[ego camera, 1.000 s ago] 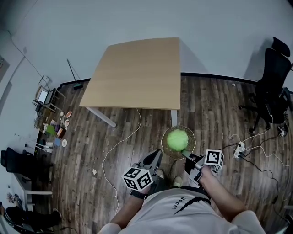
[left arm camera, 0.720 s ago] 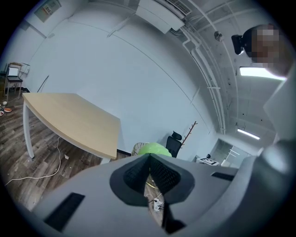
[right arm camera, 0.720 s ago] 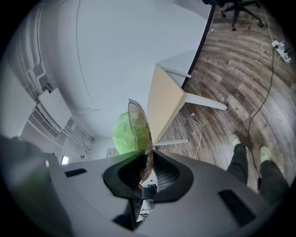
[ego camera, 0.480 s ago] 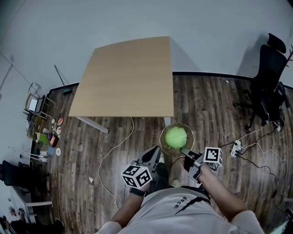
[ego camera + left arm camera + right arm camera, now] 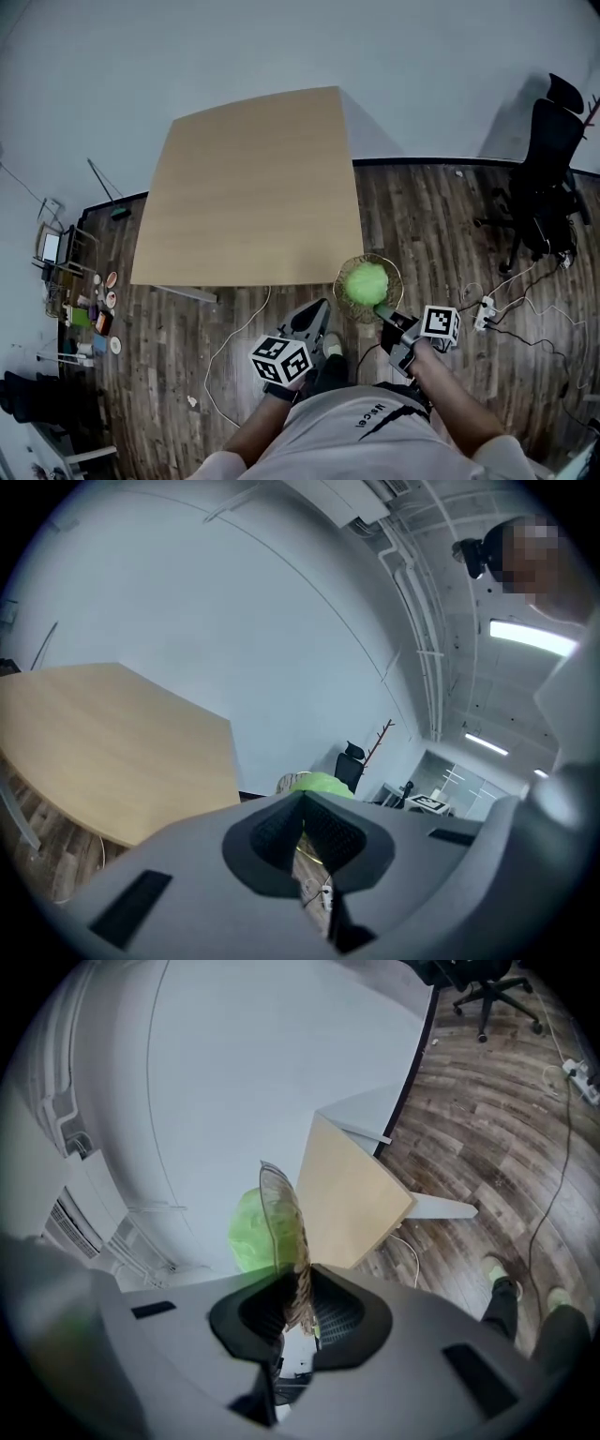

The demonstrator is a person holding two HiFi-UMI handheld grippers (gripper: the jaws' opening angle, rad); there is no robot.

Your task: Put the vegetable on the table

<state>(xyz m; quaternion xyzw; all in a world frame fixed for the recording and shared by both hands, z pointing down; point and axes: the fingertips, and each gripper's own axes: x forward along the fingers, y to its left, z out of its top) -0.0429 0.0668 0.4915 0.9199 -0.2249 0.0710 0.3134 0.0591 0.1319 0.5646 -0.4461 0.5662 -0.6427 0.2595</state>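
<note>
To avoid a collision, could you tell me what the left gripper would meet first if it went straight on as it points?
Probably the basket holding the green vegetable, just ahead of the left gripper; depth is unclear.

Place: an office-like work room, sparsely furnished.
Floor: dark wood planks (image 5: 422,216) are running up to a black skirting under a plain white wall (image 5: 281,56).
Furniture: a bare wooden table (image 5: 253,187) is standing against that wall; a black office chair (image 5: 544,187) is sitting at the floor's right edge; a coat stand (image 5: 380,738) is standing behind it.
Wiring: a power strip (image 5: 486,312) and loose cables (image 5: 534,342) are lying on the floor near the chair.
Clutter: a small cart (image 5: 52,253) and bottles and bowls (image 5: 94,319) are crowding the floor's left edge.
Ceiling: exposed pipes (image 5: 420,621) and a strip light (image 5: 531,637) are showing overhead.
</note>
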